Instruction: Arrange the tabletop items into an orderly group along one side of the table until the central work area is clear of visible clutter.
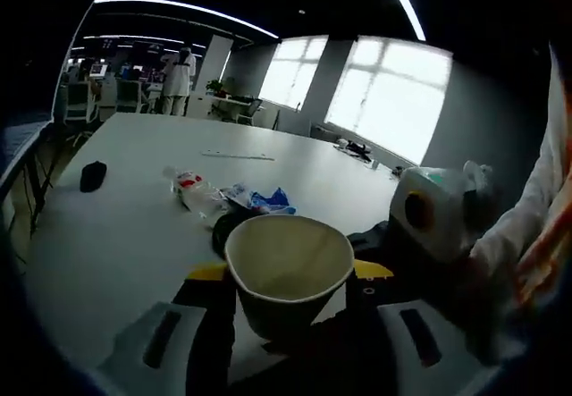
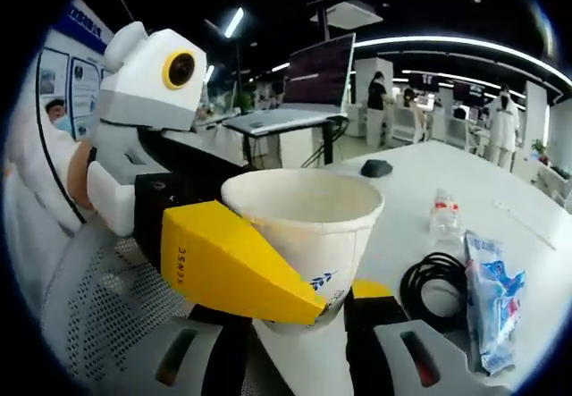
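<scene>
A white paper cup (image 1: 288,266) (image 2: 308,222) hangs above the near edge of the white table (image 1: 107,253). My left gripper (image 1: 290,273) is shut on it, a yellow tip on each side of the rim. Seen from the right gripper view, the left gripper (image 2: 147,83) comes in from the left, one yellow finger (image 2: 232,266) lying across the cup's wall. My right gripper (image 2: 299,324) closes on the cup's lower part. Its white body (image 1: 429,208) shows to the cup's right. A crushed plastic bottle (image 1: 192,190) (image 2: 444,213), a blue-white packet (image 1: 268,201) (image 2: 492,298) and a black cable coil (image 2: 433,280) lie behind.
A black mouse-like object (image 1: 92,175) (image 2: 375,168) lies farther along the table, and a thin pale strip (image 1: 237,155) near its far side. A laptop on a stand (image 2: 295,101) is behind. A mesh chair (image 2: 89,315) is below the cup. People stand in the background.
</scene>
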The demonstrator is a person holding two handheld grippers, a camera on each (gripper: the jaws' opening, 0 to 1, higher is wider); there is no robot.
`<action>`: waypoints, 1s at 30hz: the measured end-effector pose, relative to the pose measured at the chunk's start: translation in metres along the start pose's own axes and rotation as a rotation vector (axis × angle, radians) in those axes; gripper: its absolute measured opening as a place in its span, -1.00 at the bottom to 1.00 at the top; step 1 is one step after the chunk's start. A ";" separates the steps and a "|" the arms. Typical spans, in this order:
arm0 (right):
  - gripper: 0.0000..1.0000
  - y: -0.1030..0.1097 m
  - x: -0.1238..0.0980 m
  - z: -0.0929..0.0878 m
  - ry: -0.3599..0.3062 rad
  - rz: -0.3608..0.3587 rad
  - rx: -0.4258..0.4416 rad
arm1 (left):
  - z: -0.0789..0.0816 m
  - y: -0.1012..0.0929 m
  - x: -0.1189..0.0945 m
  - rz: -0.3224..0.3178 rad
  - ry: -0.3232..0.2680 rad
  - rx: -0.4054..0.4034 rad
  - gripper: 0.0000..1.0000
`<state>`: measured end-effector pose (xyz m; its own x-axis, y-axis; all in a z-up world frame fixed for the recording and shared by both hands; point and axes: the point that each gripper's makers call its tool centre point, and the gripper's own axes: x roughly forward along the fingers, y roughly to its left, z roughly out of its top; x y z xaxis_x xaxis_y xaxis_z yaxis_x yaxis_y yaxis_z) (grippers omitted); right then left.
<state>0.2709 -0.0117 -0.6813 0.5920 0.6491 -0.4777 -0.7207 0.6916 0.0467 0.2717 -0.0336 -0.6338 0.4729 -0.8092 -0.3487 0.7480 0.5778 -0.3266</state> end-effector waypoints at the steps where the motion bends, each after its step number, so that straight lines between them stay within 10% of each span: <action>1: -0.22 -0.002 0.000 0.001 -0.005 -0.005 0.001 | 0.002 0.001 0.000 0.002 -0.010 0.004 0.00; 10: -0.22 -0.024 -0.006 0.003 -0.051 -0.074 0.028 | 0.025 0.013 -0.011 0.079 -0.119 0.072 0.23; 14: -0.22 -0.027 -0.007 0.003 -0.054 -0.087 0.037 | 0.039 0.000 -0.012 0.017 -0.141 0.088 0.07; 22: -0.22 -0.030 -0.005 0.002 -0.032 -0.119 -0.027 | 0.036 -0.031 0.000 -0.166 0.033 0.445 -0.36; 25: -0.21 -0.038 -0.009 0.002 -0.030 -0.164 -0.046 | 0.024 -0.035 0.004 -0.233 0.110 0.485 -0.78; 30: -0.21 -0.049 -0.015 0.001 -0.019 -0.218 -0.054 | 0.028 -0.034 0.012 -0.237 0.121 0.510 -0.86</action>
<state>0.2977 -0.0553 -0.6755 0.7420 0.4927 -0.4546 -0.5932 0.7984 -0.1028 0.2649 -0.0657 -0.6017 0.2305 -0.8753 -0.4251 0.9713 0.2333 0.0462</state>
